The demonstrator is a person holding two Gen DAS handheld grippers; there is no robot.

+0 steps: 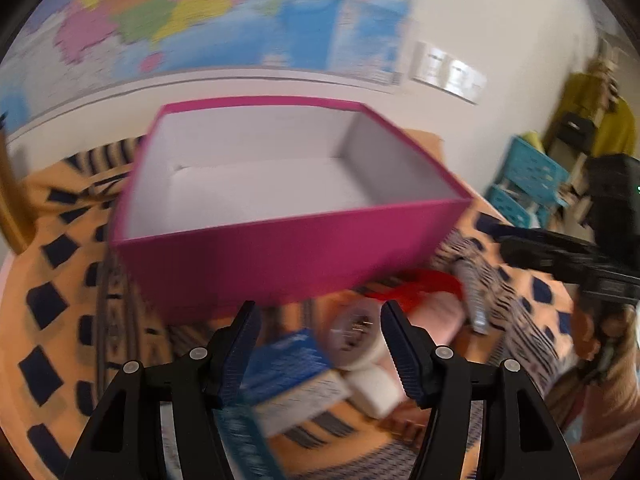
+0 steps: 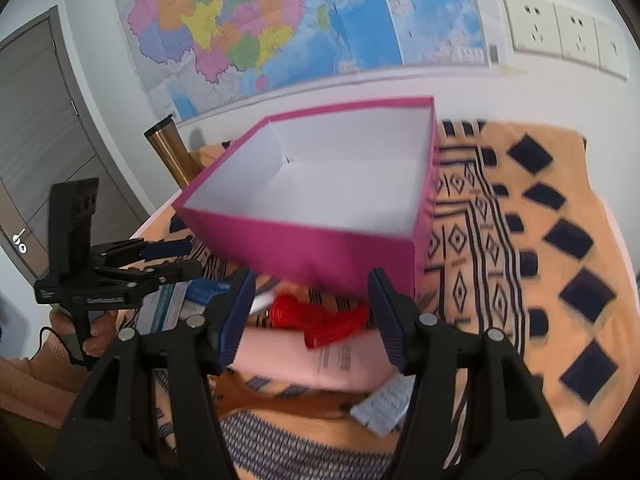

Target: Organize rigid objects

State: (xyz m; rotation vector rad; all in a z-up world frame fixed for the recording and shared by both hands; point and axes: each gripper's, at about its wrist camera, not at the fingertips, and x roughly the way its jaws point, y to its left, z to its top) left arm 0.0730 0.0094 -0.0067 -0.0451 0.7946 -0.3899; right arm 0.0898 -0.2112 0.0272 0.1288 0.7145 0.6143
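An open magenta box (image 1: pixel 280 256) with a bare white inside stands on the patterned cloth. In front of it lie a blue and white carton (image 1: pixel 292 376), a clear round container (image 1: pixel 356 334), a white block (image 1: pixel 376 394) and a ribbed metal piece (image 1: pixel 474 300). My left gripper (image 1: pixel 319 312) hovers open above these, touching none. A red plastic piece (image 2: pixel 320 322) rests on a pink booklet (image 2: pixel 304 360). My right gripper (image 2: pixel 312 280) is open over it, its pads apart from it. Each gripper shows in the other's view: the right gripper (image 1: pixel 560 258) and the left gripper (image 2: pixel 160 258).
An orange cloth (image 2: pixel 560 240) with dark diamonds covers the table. A gold flask (image 2: pixel 170 152) stands behind the box at the left. A white blister pack (image 2: pixel 384 404) lies near the front. A map and wall sockets (image 2: pixel 560 28) are behind. Teal crates (image 1: pixel 528 176) stand off the table.
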